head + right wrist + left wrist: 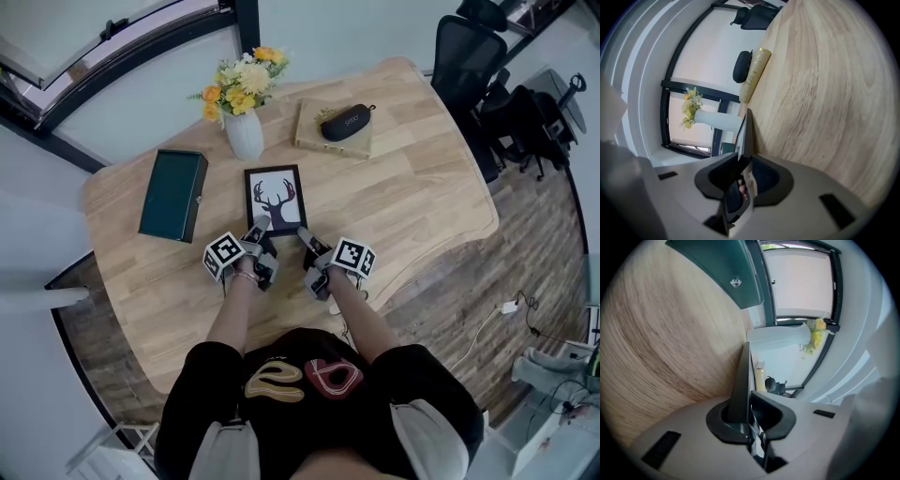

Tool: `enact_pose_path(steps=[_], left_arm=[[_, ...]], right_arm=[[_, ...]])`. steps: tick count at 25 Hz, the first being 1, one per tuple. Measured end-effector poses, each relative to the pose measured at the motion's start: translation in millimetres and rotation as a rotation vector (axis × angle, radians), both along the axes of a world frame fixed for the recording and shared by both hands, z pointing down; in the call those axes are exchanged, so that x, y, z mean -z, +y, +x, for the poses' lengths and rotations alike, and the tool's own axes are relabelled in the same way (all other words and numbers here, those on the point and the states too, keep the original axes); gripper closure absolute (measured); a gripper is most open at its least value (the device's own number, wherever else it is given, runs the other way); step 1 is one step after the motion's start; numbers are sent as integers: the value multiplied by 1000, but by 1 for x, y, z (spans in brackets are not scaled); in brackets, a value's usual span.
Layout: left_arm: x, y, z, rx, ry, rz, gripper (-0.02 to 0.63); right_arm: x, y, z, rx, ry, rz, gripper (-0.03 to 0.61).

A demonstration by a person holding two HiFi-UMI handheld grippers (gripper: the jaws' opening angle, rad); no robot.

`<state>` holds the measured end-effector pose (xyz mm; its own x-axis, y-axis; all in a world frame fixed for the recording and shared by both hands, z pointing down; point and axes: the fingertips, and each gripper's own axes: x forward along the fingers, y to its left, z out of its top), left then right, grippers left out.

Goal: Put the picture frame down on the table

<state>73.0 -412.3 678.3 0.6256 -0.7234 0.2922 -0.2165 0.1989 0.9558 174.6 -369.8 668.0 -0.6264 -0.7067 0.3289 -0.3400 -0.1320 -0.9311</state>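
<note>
Head view is showing the picture frame [277,199] near the middle of the table [422,206], its deer print facing up. The left gripper [260,229] and the right gripper [305,234] are holding its near corners. Left gripper view is showing what the head view is not: the jaws are pressing tight on the frame's thin black edge [739,385], with the green box [726,273] beyond, toward the left edge. Right gripper view is likewise showing its jaws clamping the frame [744,133], and the vase [719,119] standing by the far edge.
</note>
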Motion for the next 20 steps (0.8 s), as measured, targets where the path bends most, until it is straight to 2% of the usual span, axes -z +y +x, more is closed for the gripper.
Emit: enact_pose_path(steps=[5,6,8,11,16,18,20], left_arm=[[1,1,1,-6,-28,21,563],[2,1,1,-1,-36,23,542],[3,2,-2,13,-54,27,425],[3,9,-11,17,-127,34,376],[18,29,-30,52,-216,87,353],[28,40,-38,36,-259,135,353],[34,53,-46,-7,-342,176,354]], right_arm=[[5,-4,3,-61,-59,-5,489],[6,-5,3,-73,-61,-4,492],[8,-8,3,-89,-54,-2,499],[11,-12,3,-104,-43,-1,503],[9,-18,8,-113,-52,-13,505],[6,-20,7,-98,-47,-20,505],[2,-20,4,-68,-22,-26,500]])
